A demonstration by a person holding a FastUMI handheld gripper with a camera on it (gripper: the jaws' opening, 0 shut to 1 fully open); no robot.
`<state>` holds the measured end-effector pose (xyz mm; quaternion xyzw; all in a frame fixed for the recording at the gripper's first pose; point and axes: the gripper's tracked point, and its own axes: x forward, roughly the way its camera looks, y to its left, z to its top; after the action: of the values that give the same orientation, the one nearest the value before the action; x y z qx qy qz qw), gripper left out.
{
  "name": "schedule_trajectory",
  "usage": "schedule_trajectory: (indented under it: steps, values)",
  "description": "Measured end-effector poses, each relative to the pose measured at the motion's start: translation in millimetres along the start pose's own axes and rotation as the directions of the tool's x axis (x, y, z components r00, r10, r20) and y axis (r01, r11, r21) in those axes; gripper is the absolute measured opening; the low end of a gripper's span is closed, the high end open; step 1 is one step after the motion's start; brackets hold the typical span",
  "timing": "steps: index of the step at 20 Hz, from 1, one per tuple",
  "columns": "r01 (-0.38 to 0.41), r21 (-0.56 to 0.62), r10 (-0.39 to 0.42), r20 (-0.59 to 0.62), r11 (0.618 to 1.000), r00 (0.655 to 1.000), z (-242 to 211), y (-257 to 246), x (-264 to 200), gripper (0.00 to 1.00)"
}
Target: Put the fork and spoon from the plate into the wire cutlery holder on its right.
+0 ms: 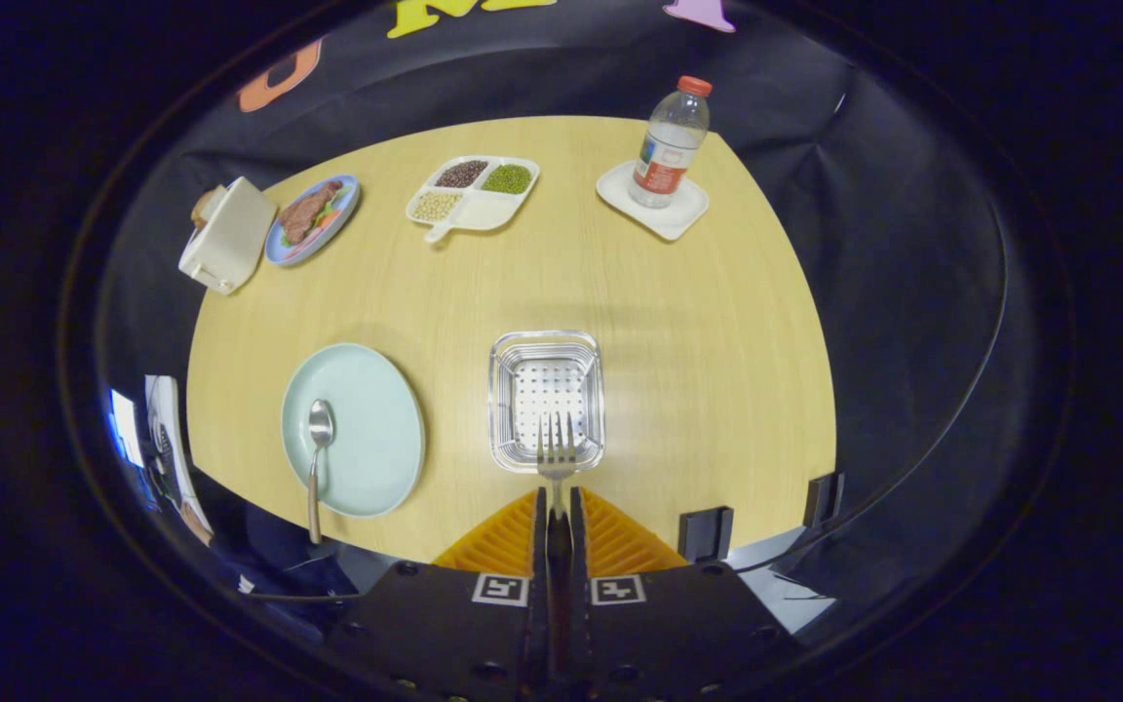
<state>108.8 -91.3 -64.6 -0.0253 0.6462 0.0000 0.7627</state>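
Note:
My gripper (pixel 554 507) is shut on the handle of a metal fork (pixel 556 450), which sticks out ahead of the fingertips with its tines over the near rim of the wire cutlery holder (pixel 547 400). The holder is a square metal basket with a perforated bottom and nothing lying in it. To its left lies a pale green plate (pixel 367 409) with a metal spoon (pixel 316 458) on it, bowl up on the plate and handle reaching past the near rim toward the table edge.
On the far side of the wooden table (pixel 678 322) stand a divided dish of beans (pixel 472 193), a water bottle (pixel 669 146) on a white coaster, a blue plate of food (pixel 310 219) and a white toaster (pixel 227 237). A person's shoe (pixel 170 448) shows at the left.

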Motion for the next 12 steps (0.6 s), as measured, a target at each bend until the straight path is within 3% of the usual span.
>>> schedule_trajectory:
  steps: [2,4,5,6,7,10,12]
  values:
    - [-0.008,0.003,0.008,0.022,1.000,1.000,4,1,-7,0.09]
    - [-0.015,0.014,0.014,0.059,1.000,0.998,11,2,-14,0.16]
    - [-0.020,0.022,0.018,0.073,1.000,0.997,14,2,-18,0.31]
    - [-0.027,0.032,0.024,0.093,0.999,0.995,16,3,-22,0.39]
    - [-0.034,0.042,0.029,0.113,0.999,0.993,19,4,-26,0.60]
    - [-0.060,0.060,0.049,0.178,0.996,0.983,20,12,-37,0.89]
    - [-0.083,0.077,0.064,0.228,0.994,0.972,16,19,-47,0.93]
